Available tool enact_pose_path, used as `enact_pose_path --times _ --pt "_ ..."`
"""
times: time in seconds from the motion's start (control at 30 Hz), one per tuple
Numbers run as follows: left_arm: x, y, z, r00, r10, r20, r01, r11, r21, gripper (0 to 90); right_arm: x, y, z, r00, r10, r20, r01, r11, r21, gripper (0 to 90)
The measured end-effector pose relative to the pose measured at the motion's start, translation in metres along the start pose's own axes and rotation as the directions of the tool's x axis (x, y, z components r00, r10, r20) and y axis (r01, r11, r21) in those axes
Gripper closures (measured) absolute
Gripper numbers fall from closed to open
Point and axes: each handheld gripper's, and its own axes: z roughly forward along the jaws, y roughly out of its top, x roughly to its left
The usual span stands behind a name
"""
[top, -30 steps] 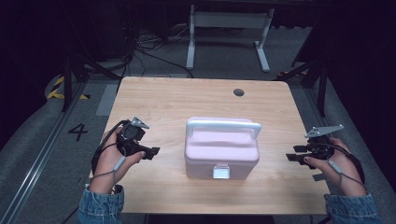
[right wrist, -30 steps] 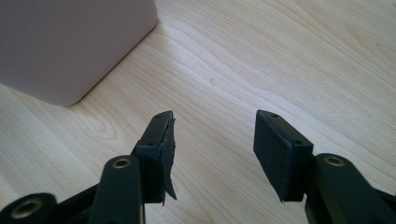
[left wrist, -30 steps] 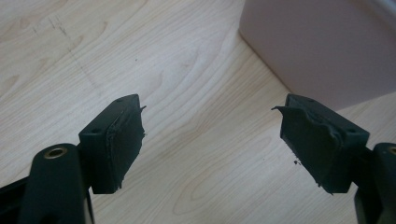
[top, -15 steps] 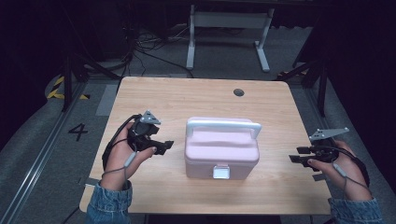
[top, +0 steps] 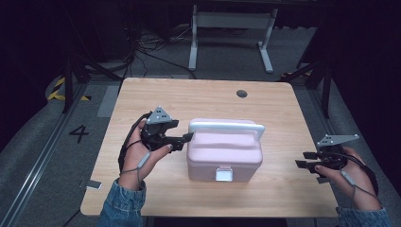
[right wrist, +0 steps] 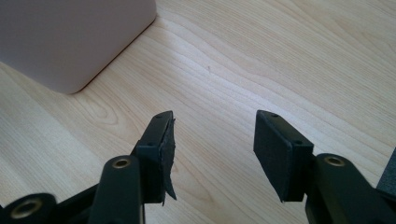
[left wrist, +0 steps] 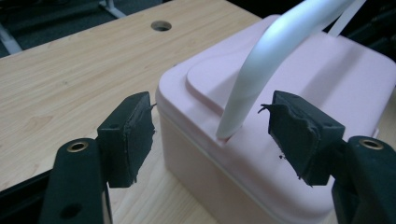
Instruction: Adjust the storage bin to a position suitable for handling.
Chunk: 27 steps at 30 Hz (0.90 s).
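Note:
A pink lidded box (top: pixel 224 156) with a white latch (top: pixel 223 174) on its front stands in the middle of the wooden table (top: pixel 198 101). Its white handle (top: pixel 227 126) stands upright over the lid. My left gripper (top: pixel 188 138) is open at the box's left end, its tips close to the handle's base. In the left gripper view the handle's foot (left wrist: pixel 233 123) sits between the two pads (left wrist: pixel 128 135), untouched. My right gripper (top: pixel 302 160) is open near the table's right edge, apart from the box (right wrist: pixel 70 37), with bare wood between its pads (right wrist: pixel 275 149).
A round cable hole (top: pixel 242 93) lies in the table's far right part. A white metal frame (top: pixel 230 21) stands on the floor beyond the table. A floor marking "4" (top: pixel 79 134) and black cables lie to the left.
My left gripper has moved right and forward from the table's left side up to the box's left end. My right gripper has barely shifted.

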Motion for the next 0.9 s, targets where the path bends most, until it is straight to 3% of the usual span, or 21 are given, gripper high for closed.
enact_pose_path --times 0.13,0.23,0.33,0.53,0.63,0.7,0.9 --pt "-0.002 0.000 0.009 0.9998 0.001 0.021 0.000 0.9996 -0.028 32.0 0.000 -0.002 0.000 1.0000 0.004 0.002 -0.004 1.000 -0.001 48.8" --pt "-0.005 0.000 0.017 0.9991 0.023 0.036 -0.021 0.9985 -0.050 35.3 0.000 -0.003 0.000 1.0000 0.004 0.003 -0.004 1.000 -0.005 48.9" --pt "-0.007 0.002 0.022 0.9990 0.039 0.021 -0.038 0.9983 -0.045 45.1 -0.001 -0.004 0.000 1.0000 0.003 0.002 -0.003 1.000 -0.008 48.9" --pt "-0.012 0.009 0.034 0.9973 0.073 -0.004 -0.073 0.9967 -0.035 54.2 -0.001 -0.004 -0.001 1.0000 0.007 0.002 -0.007 1.000 -0.006 48.9" --pt "-0.013 0.011 0.035 0.9969 0.078 -0.010 -0.078 0.9958 -0.047 55.6 -0.001 -0.004 -0.001 1.0000 0.008 0.000 -0.008 1.000 -0.014 48.9" --pt "-0.016 0.014 0.033 0.9963 0.085 -0.017 -0.086 0.9930 -0.081 60.3 -0.002 -0.005 -0.001 1.0000 0.007 0.001 -0.007 1.000 -0.013 48.9" --pt "-0.018 0.019 0.032 0.9949 0.098 -0.023 -0.099 0.9937 -0.053 63.1 -0.003 -0.005 -0.001 1.0000 0.002 0.005 -0.002 1.000 -0.024 49.0"
